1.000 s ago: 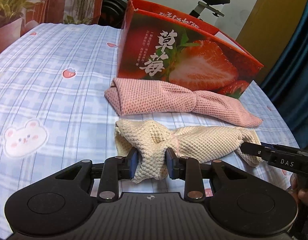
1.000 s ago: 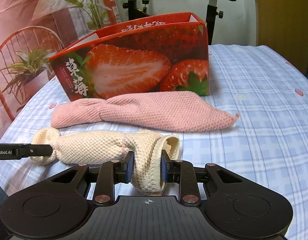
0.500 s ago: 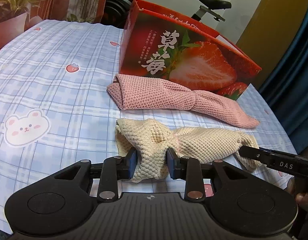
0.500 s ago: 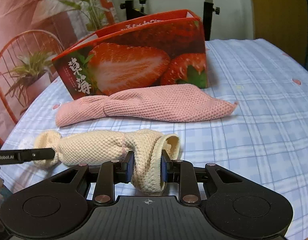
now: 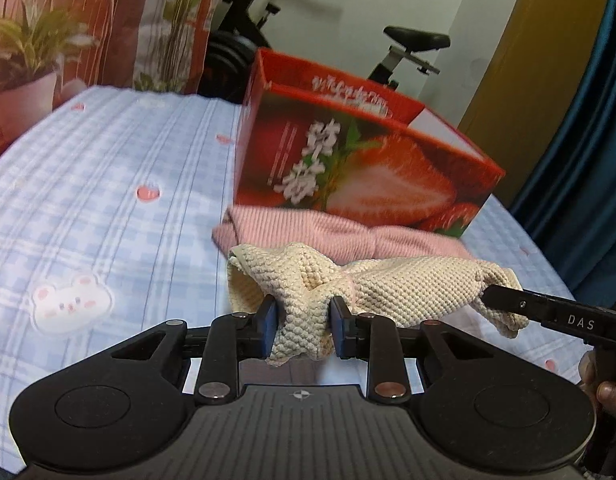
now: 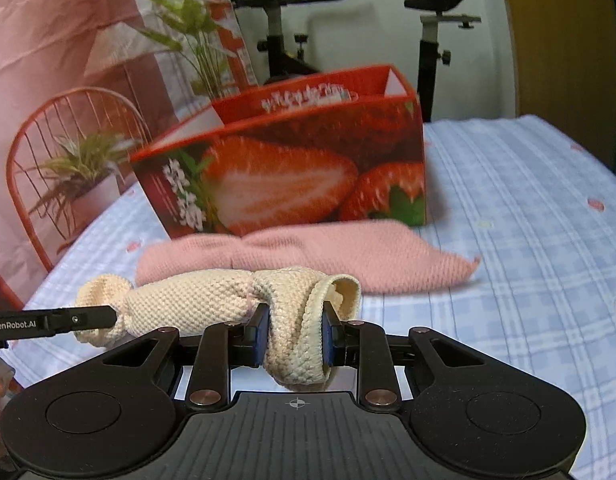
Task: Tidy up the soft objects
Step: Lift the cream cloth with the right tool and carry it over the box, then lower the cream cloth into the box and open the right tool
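Both tools [image 5: 301,326] [image 6: 293,338] on opposite ends of the cream towel [image 5: 408,286]

Both views are lit by soft, even indoor light, bright enough to read colours, with a warm cast. The strawberry box [image 5: 360,168] is smeared by motion blur in both views, its white lettering streaked and unreadable; the pink towel [image 6: 308,256] just in front of it is softened too. The cream towel [image 5: 388,284] stays sharp, its knit clear. The box throws a faint shadow on the bed [image 6: 528,240] at its right side in the right wrist view. Fisheye distortion bows the bed's far edge and darkens the upper corners. The white wall [image 6: 388,8] behind looks slightly washed out.
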The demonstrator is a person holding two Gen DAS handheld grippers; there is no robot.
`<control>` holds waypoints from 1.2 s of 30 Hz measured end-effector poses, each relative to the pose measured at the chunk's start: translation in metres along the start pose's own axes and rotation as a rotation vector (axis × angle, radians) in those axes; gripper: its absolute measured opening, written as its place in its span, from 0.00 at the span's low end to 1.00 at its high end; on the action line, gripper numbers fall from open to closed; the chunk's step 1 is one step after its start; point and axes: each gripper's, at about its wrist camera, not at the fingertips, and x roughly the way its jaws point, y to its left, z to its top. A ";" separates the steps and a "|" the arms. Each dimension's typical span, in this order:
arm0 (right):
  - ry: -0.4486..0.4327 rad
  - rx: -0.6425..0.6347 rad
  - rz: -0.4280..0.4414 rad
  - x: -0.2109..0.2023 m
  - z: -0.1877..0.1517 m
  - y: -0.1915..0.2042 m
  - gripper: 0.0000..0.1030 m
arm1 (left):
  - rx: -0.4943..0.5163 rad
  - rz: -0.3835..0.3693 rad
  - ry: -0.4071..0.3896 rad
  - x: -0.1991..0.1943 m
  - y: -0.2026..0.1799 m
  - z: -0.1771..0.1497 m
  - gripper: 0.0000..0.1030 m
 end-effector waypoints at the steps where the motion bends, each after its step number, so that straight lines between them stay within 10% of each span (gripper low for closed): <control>1: -0.010 -0.004 0.003 -0.002 0.004 0.000 0.23 | 0.002 -0.003 -0.012 -0.002 -0.001 0.005 0.28; 19: -0.169 -0.025 0.034 -0.002 0.128 -0.017 0.23 | 0.095 -0.039 -0.145 0.006 -0.034 0.117 0.28; 36: -0.109 -0.126 -0.078 0.089 0.228 -0.031 0.23 | 0.095 -0.019 -0.093 0.098 -0.024 0.208 0.28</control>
